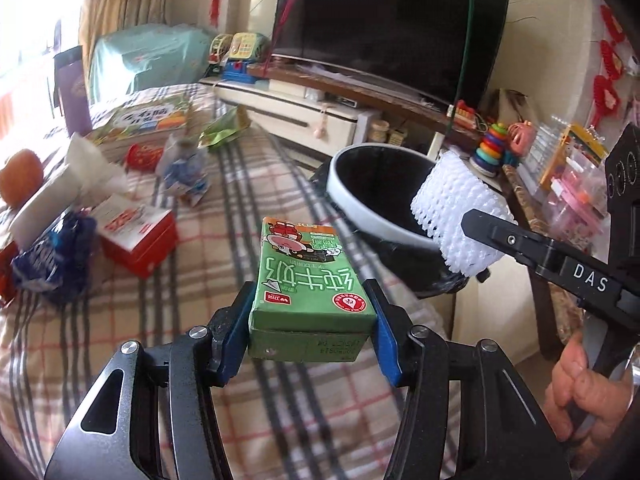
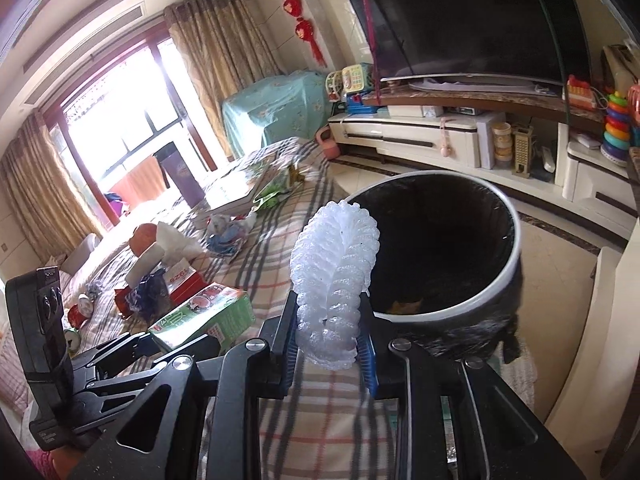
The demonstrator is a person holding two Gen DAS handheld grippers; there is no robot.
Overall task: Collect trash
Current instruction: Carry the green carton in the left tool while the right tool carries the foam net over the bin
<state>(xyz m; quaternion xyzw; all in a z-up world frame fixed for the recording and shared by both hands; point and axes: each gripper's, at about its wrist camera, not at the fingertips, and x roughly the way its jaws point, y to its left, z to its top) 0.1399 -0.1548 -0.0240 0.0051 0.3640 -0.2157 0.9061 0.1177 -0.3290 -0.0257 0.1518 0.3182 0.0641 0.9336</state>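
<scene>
So the green milk carton [image 1: 310,280] is clamped between the blue pads of the left hand-held gripper [image 1: 310,320], held up over the plaid-covered table [image 1: 240,208], print upside down from this angle. The right hand-held gripper [image 2: 330,336] is squeezed shut on a white foam fruit net [image 2: 334,276], which sticks up out of the jaws and sits right at the near rim of the trash bin [image 2: 508,276]. The bin is black inside with a white rim, standing just off the right edge of the table, and there's something brownish at the bottom.

Farther left on the table there's more junk: a red box [image 1: 138,236], a crumpled blue wrapper [image 1: 52,256], a white tissue [image 1: 86,168], a crumpled blue-and-white pack [image 1: 184,168], and a green snack bag [image 1: 224,130] at the far end near a stack of kids' books [image 1: 140,120]. Big TV [image 1: 384,28] on the stand behind, stacking-ring toy [image 1: 494,144] to the right of it.
</scene>
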